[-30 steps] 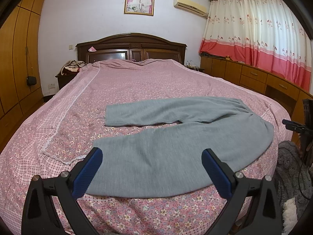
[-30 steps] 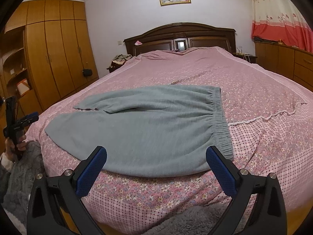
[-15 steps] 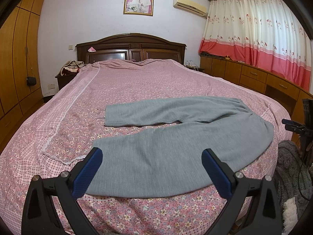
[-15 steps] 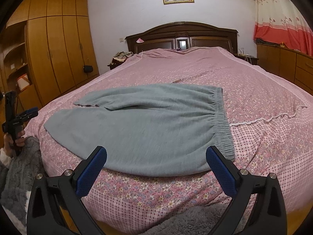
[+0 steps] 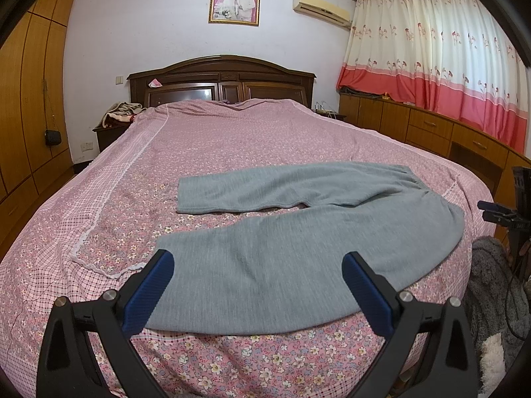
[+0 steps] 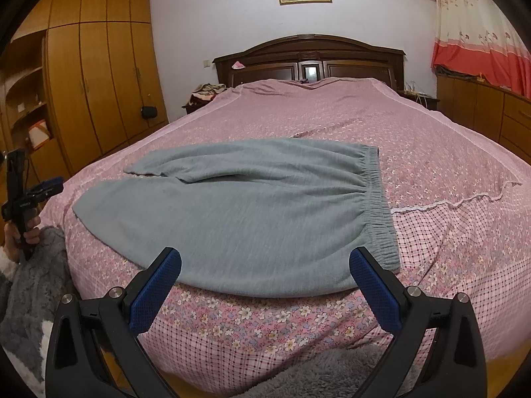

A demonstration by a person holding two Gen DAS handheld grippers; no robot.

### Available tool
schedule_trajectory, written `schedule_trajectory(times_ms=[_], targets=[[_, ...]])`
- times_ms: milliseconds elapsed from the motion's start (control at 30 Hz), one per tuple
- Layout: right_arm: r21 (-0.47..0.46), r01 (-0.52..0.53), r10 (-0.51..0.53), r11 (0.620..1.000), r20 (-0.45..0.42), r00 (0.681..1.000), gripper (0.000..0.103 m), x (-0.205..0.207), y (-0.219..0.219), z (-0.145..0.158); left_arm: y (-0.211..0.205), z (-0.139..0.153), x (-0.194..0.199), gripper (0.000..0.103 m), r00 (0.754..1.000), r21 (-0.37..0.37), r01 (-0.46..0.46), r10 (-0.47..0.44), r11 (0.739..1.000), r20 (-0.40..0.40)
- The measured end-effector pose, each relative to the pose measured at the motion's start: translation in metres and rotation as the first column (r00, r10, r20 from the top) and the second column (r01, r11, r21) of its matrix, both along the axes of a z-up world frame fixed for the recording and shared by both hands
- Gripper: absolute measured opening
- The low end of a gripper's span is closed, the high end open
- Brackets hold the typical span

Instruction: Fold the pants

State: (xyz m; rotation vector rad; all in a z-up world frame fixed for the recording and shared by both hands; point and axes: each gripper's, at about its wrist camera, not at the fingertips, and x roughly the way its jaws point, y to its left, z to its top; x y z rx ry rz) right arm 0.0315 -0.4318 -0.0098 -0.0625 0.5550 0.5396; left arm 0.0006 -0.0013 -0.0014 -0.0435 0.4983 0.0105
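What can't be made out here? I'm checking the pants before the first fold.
- Left wrist view: the pants waistband curves away at the far right, unclear.
- Right wrist view: the far leg's cuff is hidden behind the near leg's bulk.
- Both views: the near edge drapes over the bed edge; underside unseen.

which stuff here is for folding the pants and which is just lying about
For the job:
- grey pants, spread flat
- bed they lie on
- left hand-held gripper, open
- right hand-held gripper, open

Lying about:
- clothes pile by the headboard
- framed photo
- curtains
- wardrobe
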Motion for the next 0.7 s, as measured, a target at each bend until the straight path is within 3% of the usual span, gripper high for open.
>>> schedule_trajectory(times_ms=[233,333,433,533,600,700], targets=[[0.007,-0.056,0.056,0.998,-0.062,0.997,0.103,0.011,0.005,0.0,-0.001,-0.001,0.01,0.103,0.998,-0.012,0.042,-0.042,0.999,-0.046],[0.012,-0.11,0.111,0.994,-0.081,0.991,0.103,0.018,0.013,0.003,-0.007,0.002,0.021,0.103,0.996,0.019,0.066,-0.065,0.998,-0.057],[0.0,-0.137,0.136,0.991,-0.054,0.989,0.103,0.031,0.021,0.011,-0.015,0.01,0.036,0.103,0.993,0.065,0.115,-0.113,0.991,-0.027],[-0.008,-0.191,0.191,0.982,0.015,0.982,0.103,0.047,0.032,0.023,-0.016,0.016,0.065,0.103,0.984,0.076,0.175,-0.171,0.982,-0.052],[-0.039,-0.247,0.249,0.968,0.06,0.967,0.103,0.059,0.042,0.032,-0.02,0.022,0.087,0.103,0.98,0.121,0.196,-0.19,0.973,-0.064],[-0.201,-0.335,0.355,0.92,0.071,0.932,0.103,0.091,0.074,0.044,-0.027,0.03,0.121,0.103,0.954,0.192,0.296,-0.281,0.936,-0.102]])
